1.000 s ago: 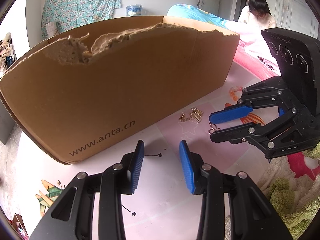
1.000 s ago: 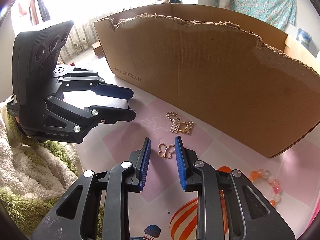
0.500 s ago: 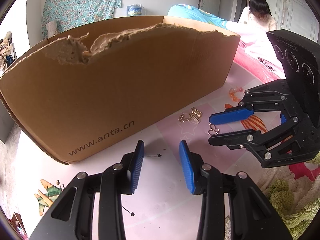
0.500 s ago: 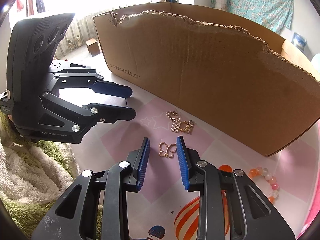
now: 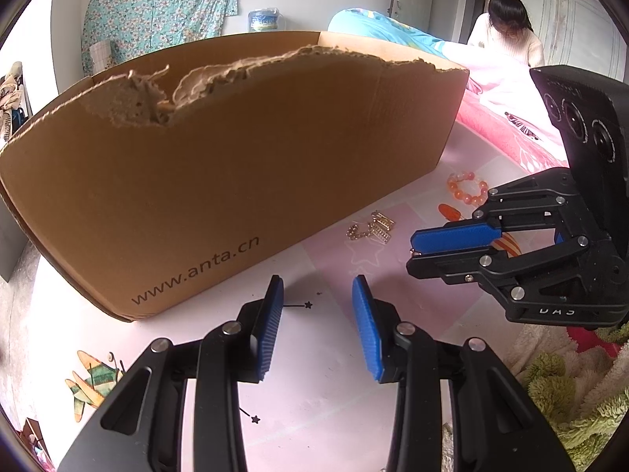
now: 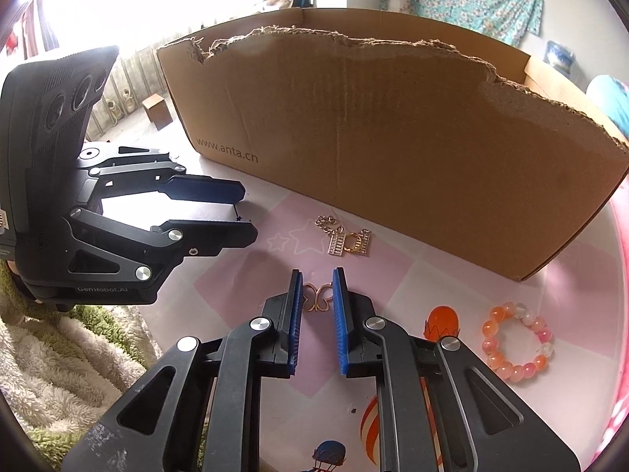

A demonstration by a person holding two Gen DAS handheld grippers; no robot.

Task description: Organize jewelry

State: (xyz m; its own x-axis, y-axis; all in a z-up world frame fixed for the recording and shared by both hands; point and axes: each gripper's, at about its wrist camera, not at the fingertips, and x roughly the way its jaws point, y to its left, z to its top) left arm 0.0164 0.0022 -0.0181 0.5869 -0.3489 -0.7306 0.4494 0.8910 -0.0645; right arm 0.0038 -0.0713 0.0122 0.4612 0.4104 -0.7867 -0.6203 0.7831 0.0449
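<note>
A gold butterfly-shaped piece (image 6: 317,298) lies on the pink mat between the blue pads of my right gripper (image 6: 317,284), which is open around it and low over the mat. A gold chain with ladder-shaped pendants (image 6: 348,239) lies just beyond, near the cardboard box (image 6: 393,137). It also shows in the left wrist view (image 5: 371,229). An orange and pink bead bracelet (image 6: 517,340) lies to the right. My left gripper (image 5: 317,293) is open and empty, to the left of the right gripper (image 5: 412,253).
The torn box (image 5: 236,165) marked www.anta.cn stands across the back of the mat. A green and white fluffy blanket (image 6: 59,354) lies at the near left edge. A person (image 5: 507,35) sits in the background by a pink bed.
My right gripper has moved forward and down, so the butterfly piece now sits between its pads. The left gripper has barely moved.
</note>
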